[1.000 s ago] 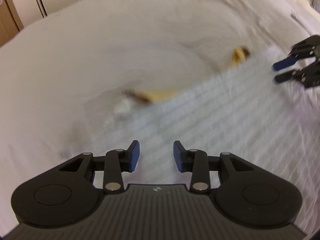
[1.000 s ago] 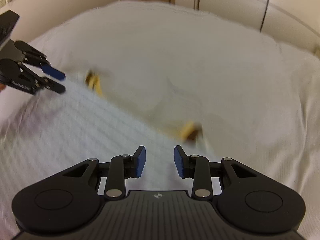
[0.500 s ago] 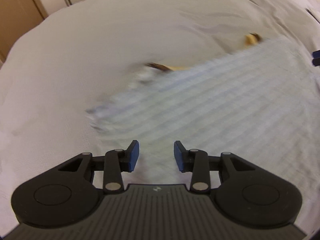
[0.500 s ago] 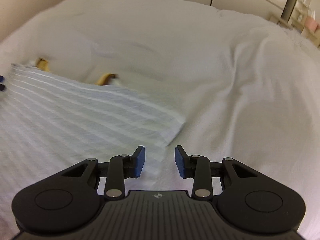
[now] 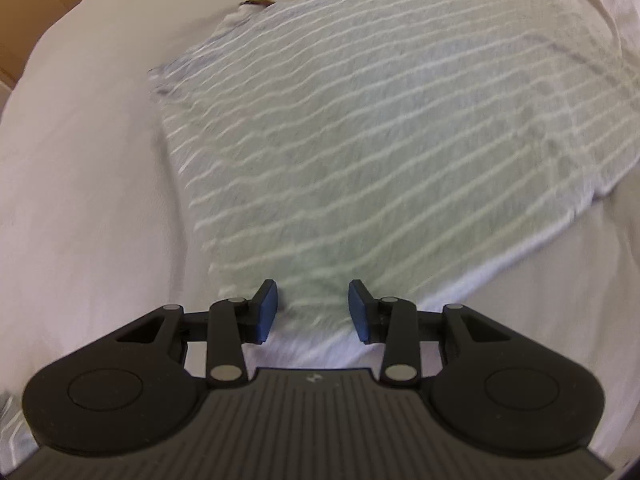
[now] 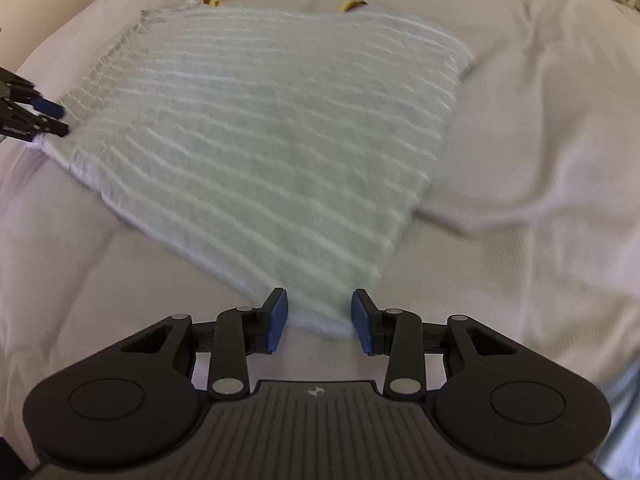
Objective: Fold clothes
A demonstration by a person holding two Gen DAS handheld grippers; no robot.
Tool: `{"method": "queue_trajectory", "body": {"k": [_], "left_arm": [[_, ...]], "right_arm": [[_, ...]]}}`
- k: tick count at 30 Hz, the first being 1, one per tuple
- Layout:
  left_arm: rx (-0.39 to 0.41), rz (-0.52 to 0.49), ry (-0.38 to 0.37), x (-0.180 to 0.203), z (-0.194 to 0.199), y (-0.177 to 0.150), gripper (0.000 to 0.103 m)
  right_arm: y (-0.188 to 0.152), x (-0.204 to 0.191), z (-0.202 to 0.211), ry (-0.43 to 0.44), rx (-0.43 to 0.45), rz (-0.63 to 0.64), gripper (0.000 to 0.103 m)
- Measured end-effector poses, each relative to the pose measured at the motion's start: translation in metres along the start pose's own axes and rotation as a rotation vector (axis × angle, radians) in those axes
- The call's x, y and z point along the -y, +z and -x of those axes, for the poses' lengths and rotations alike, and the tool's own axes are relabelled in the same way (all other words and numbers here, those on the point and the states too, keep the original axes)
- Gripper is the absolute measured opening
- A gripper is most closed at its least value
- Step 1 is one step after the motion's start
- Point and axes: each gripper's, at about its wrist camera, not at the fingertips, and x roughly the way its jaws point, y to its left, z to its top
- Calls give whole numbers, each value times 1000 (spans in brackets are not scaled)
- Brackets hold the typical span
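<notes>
A pale grey-green garment with thin white stripes [image 5: 380, 120] lies flat on the white bed; it also shows in the right wrist view [image 6: 260, 140]. My left gripper [image 5: 313, 310] is open, its blue pads on either side of the garment's near corner. My right gripper [image 6: 319, 320] is open around the garment's other near corner. The left gripper also shows at the left edge of the right wrist view [image 6: 56, 120], beside the garment's corner. Small yellow-brown bits [image 6: 352, 4] peek out at the garment's far edge.
The white bed sheet [image 6: 540, 140] spreads around the garment, with wrinkles to the right. A wooden door [image 5: 36, 8] stands beyond the bed at the upper left of the left wrist view.
Both grippers have pulled back from over the garment to its near corners and dropped low. The garment lies flat and spread out. Both stayed open.
</notes>
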Motion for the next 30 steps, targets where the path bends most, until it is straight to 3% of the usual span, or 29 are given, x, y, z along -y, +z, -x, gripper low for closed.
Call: {"method": "queue_trajectory", "body": {"k": [8,11,14,18,19,20,22,23,26,30], "left_arm": [[34,-51,33,-4,27,-33,36],[75,-86,23,-15,29,-42,36],[148,-68,-31,-31,36,-53,36],[189,-49,-194,-51,19,-62,33],[181,-34,-246,-56,12,-62,31],[169,-17,-299,-61,4,-62,20],[180,-2,-379,-69,0,-65,9],[192,-16,-395,-73,1,-68,4],[223,-70,-426,-89,3,-76,2],[222,-113,-411,-111,6,-84,0]], "right_arm": [[-13,-3,33,-42,44,14,40],[-1,-40,37,-32,70,24,41],[13,-78,40,-22,96,35,42],[30,-128,45,-8,131,48,42],[35,-145,43,-14,134,57,42],[39,-162,42,-20,137,67,42],[49,-195,39,-40,136,77,43],[54,-209,35,-49,125,67,43],[65,-242,23,-80,89,34,43],[73,-262,16,-144,55,32,43]]}}
